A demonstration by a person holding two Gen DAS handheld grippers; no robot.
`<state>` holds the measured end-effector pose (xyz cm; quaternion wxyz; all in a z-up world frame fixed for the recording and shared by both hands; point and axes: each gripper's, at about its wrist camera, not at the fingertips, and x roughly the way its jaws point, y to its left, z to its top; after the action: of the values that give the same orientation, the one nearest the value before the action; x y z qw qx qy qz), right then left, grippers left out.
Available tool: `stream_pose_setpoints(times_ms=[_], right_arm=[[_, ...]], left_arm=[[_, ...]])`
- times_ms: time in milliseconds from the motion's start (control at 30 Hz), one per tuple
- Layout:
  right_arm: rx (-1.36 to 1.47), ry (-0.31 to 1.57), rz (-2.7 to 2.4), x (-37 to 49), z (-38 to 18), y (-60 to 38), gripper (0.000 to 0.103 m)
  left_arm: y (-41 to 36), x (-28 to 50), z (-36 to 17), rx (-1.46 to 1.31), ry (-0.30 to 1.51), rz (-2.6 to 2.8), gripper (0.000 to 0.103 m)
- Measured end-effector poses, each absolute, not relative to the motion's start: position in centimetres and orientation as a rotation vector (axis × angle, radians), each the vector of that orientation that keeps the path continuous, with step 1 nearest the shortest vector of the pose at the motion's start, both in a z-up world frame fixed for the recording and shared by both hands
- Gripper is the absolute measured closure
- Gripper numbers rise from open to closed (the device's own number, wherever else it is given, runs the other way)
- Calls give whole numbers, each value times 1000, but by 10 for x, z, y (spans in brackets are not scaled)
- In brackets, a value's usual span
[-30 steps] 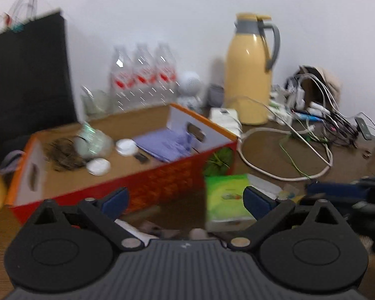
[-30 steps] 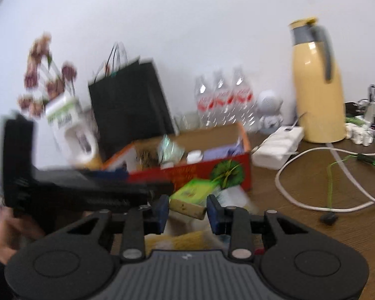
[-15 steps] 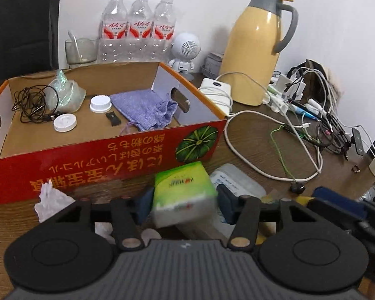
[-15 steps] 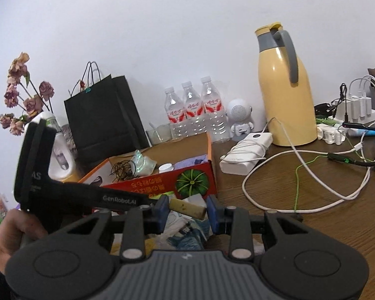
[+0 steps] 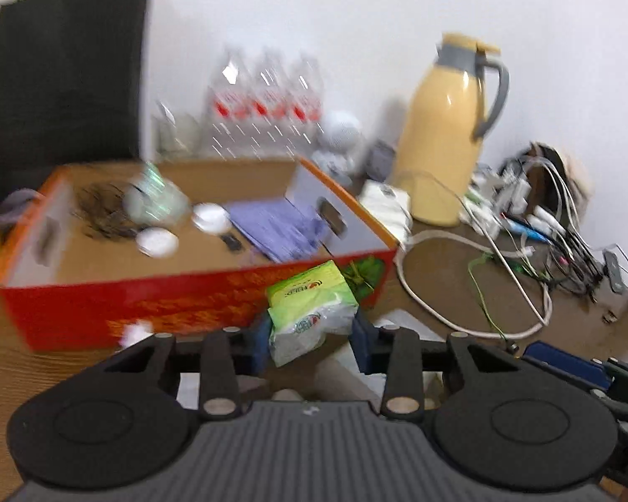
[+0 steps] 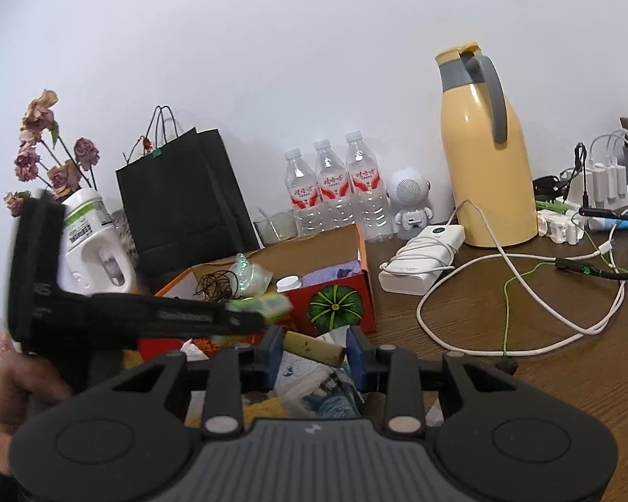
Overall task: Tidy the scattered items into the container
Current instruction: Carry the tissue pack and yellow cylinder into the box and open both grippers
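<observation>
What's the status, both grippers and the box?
Left gripper clamped on tissue pack. Right gripper holding cork. Box ahead, nothing blocking.

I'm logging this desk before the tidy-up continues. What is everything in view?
cardboard box: one, red-orange, centre.
tissue pack: one, green, in left gripper.
cork: one, tan, in right gripper.
water bottles: three, clear, behind box.
thermos jug: one, yellow, right.
paper bag: one, black, left.
power bank: one, white, beside jug.
left gripper: just closed on pack.
right gripper: shut on cork.
</observation>
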<state>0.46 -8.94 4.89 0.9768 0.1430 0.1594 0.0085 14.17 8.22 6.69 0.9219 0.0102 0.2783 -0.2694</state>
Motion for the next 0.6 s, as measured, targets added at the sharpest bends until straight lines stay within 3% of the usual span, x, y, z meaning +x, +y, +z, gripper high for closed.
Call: stream_pose_setpoints(times_ms=[333,600], right_arm=[[218,305,109,-19,58,-52,71],[164,285,118,-61,61,-25,71]], left_arm=[[153,28,69,47,351,-258,65],[202,-34,50,-1,356,-185,65]])
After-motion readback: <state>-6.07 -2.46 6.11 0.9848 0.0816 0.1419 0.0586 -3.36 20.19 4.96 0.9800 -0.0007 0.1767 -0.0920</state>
